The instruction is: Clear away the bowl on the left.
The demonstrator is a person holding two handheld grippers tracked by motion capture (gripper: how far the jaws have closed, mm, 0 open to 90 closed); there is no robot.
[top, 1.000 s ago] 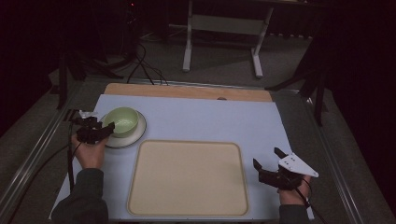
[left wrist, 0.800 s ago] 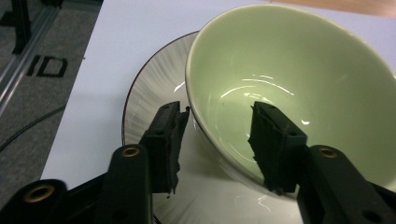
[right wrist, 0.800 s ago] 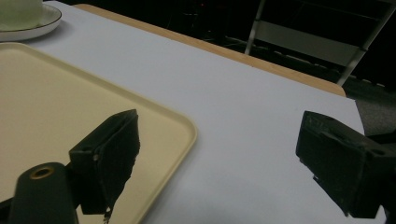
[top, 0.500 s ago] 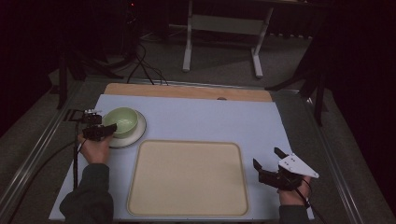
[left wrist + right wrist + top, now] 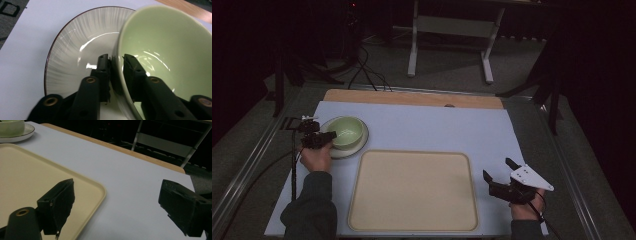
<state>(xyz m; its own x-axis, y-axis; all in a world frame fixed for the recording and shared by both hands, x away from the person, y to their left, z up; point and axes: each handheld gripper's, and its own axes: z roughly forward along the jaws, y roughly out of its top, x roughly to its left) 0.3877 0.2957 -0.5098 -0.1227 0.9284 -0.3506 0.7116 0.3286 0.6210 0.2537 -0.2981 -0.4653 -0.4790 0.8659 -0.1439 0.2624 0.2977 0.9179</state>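
Room: dark all round the table; a pale metal stand and loose cables on the floor behind are dim and hard to make out.
Table: one pale blue sheet over a wooden top that shows as a strip along the far edge; the near edge is cut off by the frame.
Tray: one beige tray, flat on the sheet near the person, between the two hands; its near corner also shows in the right gripper view, partly behind that gripper's jaw.
Plate: one pale ribbed plate with a dark rim, just beyond the tray's far-left corner; its right half is hidden under the bowl.
Bowl: one light green bowl, sitting on the plate, its right side cut off in the left gripper view.
Left gripper: left gripper at the bowl's near-left side; its jaws pinch the bowl's wall, one outside, one inside.
Right gripper: right gripper near the tray's right edge, jaws spread wide with nothing between them; whether it touches the sheet is unclear.
Hands: two, one on each gripper, sleeves cut off at the bottom.
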